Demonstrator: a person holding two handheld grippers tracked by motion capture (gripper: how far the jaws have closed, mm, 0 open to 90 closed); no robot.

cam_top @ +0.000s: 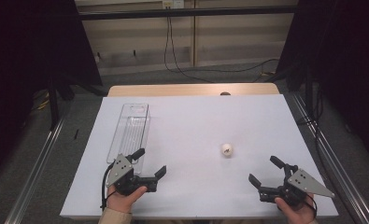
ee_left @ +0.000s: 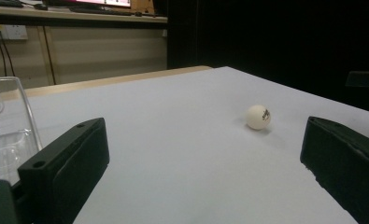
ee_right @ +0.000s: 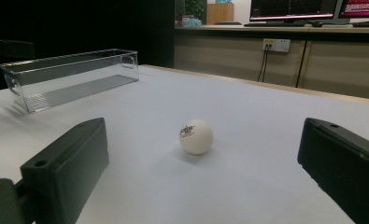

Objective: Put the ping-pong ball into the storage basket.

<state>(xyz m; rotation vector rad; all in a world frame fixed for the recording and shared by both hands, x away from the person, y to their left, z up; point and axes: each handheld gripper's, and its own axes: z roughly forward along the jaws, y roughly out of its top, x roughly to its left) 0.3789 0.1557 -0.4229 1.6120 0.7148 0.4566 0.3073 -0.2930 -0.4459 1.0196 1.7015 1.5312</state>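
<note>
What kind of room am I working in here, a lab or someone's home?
Most likely a lab or test workspace: black curtains flank the white-covered table, computer monitors sit on a counter behind, and cables hang from a wall power socket.

The ball (cam_top: 227, 150) is white with a small dark and red printed mark (too small to read). The box (cam_top: 130, 130) is clear plastic. The table cover (cam_top: 196, 121) is plain white. Both grippers' jaws are black.
</note>
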